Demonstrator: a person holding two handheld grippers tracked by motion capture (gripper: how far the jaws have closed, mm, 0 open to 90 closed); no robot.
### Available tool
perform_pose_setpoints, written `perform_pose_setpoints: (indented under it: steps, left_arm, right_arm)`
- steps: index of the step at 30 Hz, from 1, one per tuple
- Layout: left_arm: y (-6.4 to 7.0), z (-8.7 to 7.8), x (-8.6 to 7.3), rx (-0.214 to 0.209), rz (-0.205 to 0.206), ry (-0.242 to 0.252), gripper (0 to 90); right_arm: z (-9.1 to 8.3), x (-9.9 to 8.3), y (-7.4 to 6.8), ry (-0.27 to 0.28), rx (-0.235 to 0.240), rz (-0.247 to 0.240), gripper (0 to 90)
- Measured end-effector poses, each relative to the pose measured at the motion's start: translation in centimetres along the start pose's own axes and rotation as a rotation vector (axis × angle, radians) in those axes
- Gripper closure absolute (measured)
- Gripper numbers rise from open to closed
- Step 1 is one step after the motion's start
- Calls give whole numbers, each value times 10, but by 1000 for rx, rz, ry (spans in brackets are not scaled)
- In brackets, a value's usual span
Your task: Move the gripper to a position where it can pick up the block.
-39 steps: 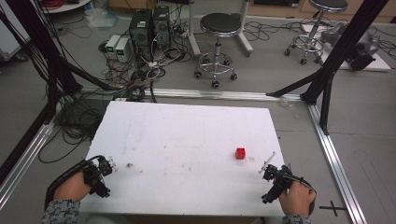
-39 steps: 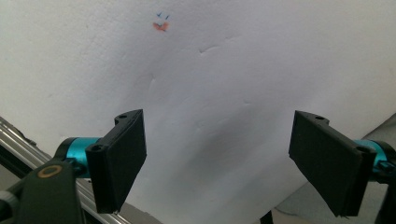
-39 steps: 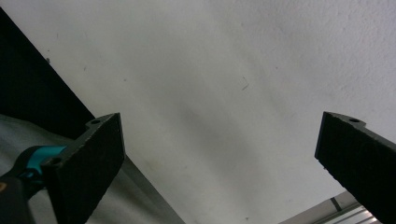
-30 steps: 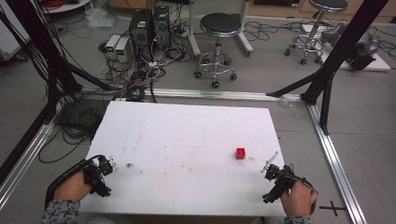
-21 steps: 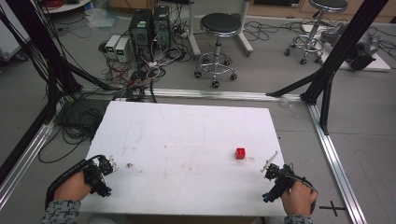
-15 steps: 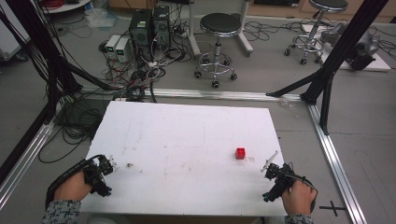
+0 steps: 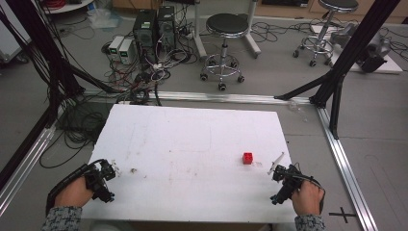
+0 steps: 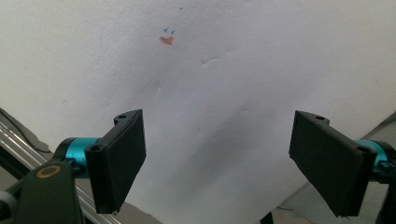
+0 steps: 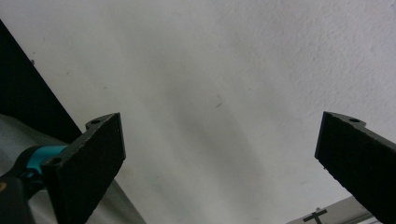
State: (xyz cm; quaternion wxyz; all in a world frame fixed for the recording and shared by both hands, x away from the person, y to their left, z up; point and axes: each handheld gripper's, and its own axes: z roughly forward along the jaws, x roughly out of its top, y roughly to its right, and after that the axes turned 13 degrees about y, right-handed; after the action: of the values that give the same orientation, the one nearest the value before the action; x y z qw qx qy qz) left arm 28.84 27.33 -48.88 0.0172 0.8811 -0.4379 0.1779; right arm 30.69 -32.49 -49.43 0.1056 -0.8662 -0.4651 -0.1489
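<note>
A small red cube [image 7: 247,158] sits on the white table [image 7: 192,144], right of centre. My right gripper [image 7: 280,185] rests near the table's front right corner, a short way in front of and right of the cube, jaws wide open with bare table between them [image 9: 219,154]. My left gripper [image 7: 107,182] lies at the front left edge, also open with nothing between its jaws [image 8: 217,163]. A thin white stick [image 7: 275,162] lies just beyond the right gripper.
A small brownish speck [image 7: 133,170] marks the table near the left gripper; in the left gripper view an orange smudge [image 8: 166,40] is ahead. Aluminium rails [image 7: 346,163] frame the table. Black frame posts, cables, computers and stools stand on the floor behind.
</note>
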Motion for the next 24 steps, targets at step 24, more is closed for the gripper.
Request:
perform_pose_setpoints:
  steps: [24]
  left_arm:
    - [0,1,-1,2,-7,-3,190]
  right_arm:
    - [-6,32,70,-27,81,-376,8]
